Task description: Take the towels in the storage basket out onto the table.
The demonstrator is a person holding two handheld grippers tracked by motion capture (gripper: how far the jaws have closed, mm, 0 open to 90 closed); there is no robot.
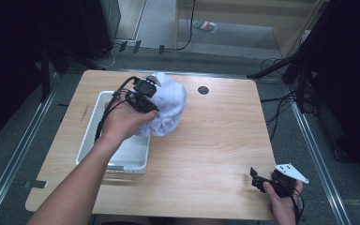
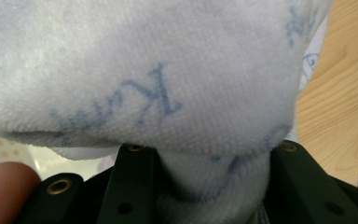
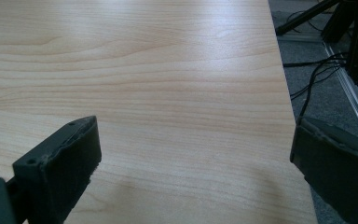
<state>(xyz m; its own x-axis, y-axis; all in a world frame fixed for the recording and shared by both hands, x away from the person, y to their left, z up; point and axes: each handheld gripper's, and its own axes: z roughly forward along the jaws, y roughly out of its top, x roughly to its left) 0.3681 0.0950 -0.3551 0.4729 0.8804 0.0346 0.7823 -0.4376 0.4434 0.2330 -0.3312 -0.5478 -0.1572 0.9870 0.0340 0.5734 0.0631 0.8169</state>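
With the left gripper [image 1: 143, 97] clamped on the white towel [image 1: 168, 105] beside the basket [image 1: 102, 101], a steady lift suits, while the right gripper [image 1: 268, 182] rests wide open, empty.

High cam overhead – gripper cams close-up, sharing table [image 1: 215, 140].

- We are seeing the white towel [image 2: 140, 70] running off the top and left edges of the left gripper view, its blue lettering blurring past reading.
- The towel is hiding the left gripper [image 1: 143, 93] jaw tips.
- The white basket [image 1: 131, 154] is lying partly hidden under the forearm.
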